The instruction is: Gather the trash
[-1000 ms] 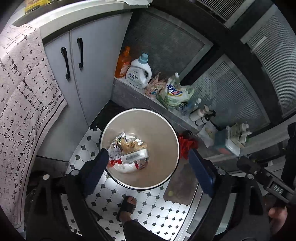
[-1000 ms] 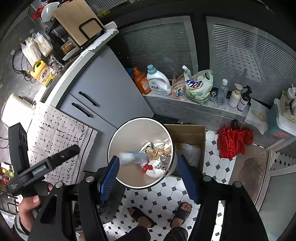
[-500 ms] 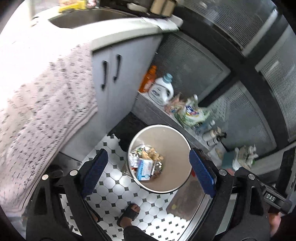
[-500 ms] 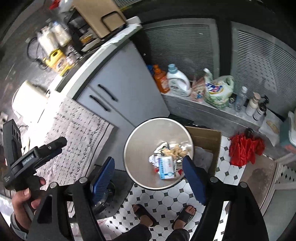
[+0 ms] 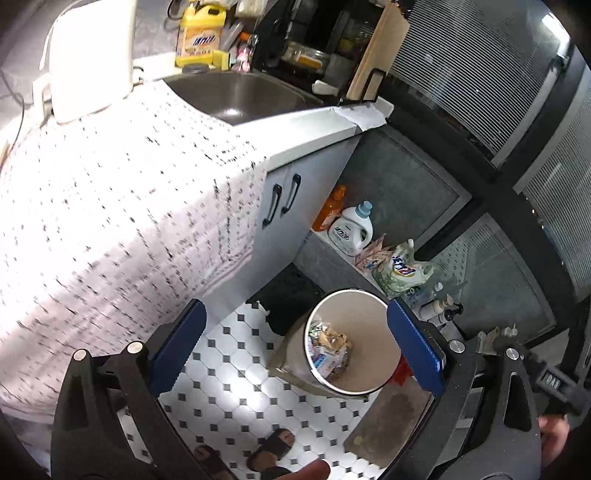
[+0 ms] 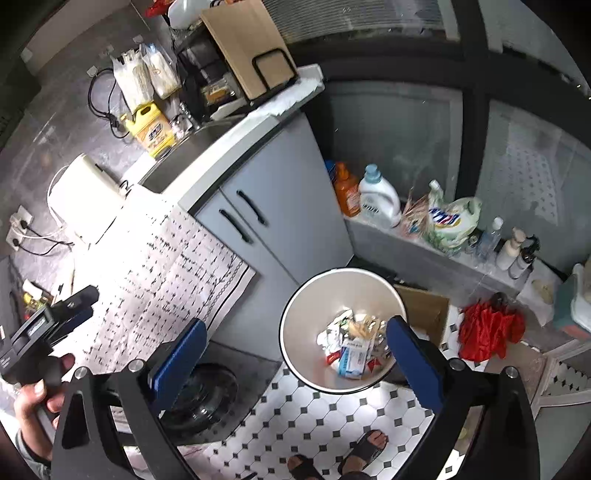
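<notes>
Below both claws stands the round trash bin [image 6: 341, 328] on the black-and-white tiled floor [image 6: 325, 424], with crumpled wrappers and a small blue-and-white carton [image 6: 352, 360] lying at its bottom. The left claw [image 5: 295, 354] hangs with its blue pads spread wide apart and nothing between them; the right claw [image 6: 295, 363] is likewise spread and empty, its right pad overlapping the bin's rim in view. Beside the bin rises the grey cabinet [image 6: 280, 221] with two black handles — a patterned cloth [image 6: 162, 273] drapes over the desk [image 5: 306, 129] edge just left of it. Behind the bin, a low ledge carries an orange bottle [image 6: 347, 190], a white detergent jug [image 6: 378, 197], a green refill pouch [image 6: 448, 219] and small pump bottles [image 6: 511, 245]. A cardboard box [image 6: 424, 310] sits touching the bin's far side, and a red cloth [image 6: 487, 330] lies near it on the floor. The sink [image 5: 236, 92] is set in the desk, with a yellow jug [image 5: 197, 35] and a cutting board [image 6: 247, 44] at its back. Sandalled feet [image 6: 364, 450] show at the bottom edge.
</notes>
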{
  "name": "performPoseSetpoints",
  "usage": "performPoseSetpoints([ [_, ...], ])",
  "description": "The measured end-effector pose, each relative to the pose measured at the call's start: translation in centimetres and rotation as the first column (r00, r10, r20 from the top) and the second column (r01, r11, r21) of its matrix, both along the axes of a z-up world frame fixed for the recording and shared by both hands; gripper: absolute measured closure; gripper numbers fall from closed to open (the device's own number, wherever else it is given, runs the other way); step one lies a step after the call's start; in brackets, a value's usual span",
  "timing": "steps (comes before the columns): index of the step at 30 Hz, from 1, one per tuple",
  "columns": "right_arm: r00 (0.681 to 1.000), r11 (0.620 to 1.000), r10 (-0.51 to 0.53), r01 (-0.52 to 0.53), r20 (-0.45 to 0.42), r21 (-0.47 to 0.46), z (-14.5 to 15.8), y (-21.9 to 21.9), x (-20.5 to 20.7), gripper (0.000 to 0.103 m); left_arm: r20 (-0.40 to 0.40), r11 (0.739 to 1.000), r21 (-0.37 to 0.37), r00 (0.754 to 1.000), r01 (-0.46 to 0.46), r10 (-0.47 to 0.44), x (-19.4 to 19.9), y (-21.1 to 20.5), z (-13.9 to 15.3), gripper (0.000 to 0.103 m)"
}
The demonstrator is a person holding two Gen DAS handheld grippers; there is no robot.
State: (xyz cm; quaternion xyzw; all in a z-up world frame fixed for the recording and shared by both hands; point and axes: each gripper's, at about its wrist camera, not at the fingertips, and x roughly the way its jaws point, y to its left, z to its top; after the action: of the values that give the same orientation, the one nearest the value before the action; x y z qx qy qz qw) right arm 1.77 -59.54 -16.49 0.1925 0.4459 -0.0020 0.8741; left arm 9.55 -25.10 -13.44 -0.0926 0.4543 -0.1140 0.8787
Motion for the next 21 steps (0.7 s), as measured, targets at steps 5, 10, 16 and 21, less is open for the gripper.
performPoseSetpoints([
  [5, 0.998, 0.998, -0.056, 0.056, 0.006, -0.008, 1.9, 2.0, -0.8, 0.008, 0.024, 1.0, 0.012, 1.0, 0.015, -0.015, -0.9, 2.4, 2.3, 0.006],
  [10, 0.997, 0.997, -0.066, 0.068, 0.04, -0.046, 4.4, 4.6, -1.9, 0.008, 0.071, 0.999, 0.039, 0.997, 0.026, -0.029, -2.4, 5.0, 4.8, 0.006],
  [16, 0.995, 0.99, -0.061, 0.071, 0.078, -0.121, 8.4, 8.5, -4.0, 0.008, 0.117, 0.996, 0.076, 0.992, 0.041, -0.05, -4.2, 7.1, 7.2, 0.006],
  [21, 0.993, 0.988, -0.054, 0.068, 0.104, -0.139, 11.1, 11.2, -5.9, 0.008, 0.134, 0.995, 0.086, 0.989, 0.054, -0.066, -5.9, 8.9, 8.7, 0.006],
])
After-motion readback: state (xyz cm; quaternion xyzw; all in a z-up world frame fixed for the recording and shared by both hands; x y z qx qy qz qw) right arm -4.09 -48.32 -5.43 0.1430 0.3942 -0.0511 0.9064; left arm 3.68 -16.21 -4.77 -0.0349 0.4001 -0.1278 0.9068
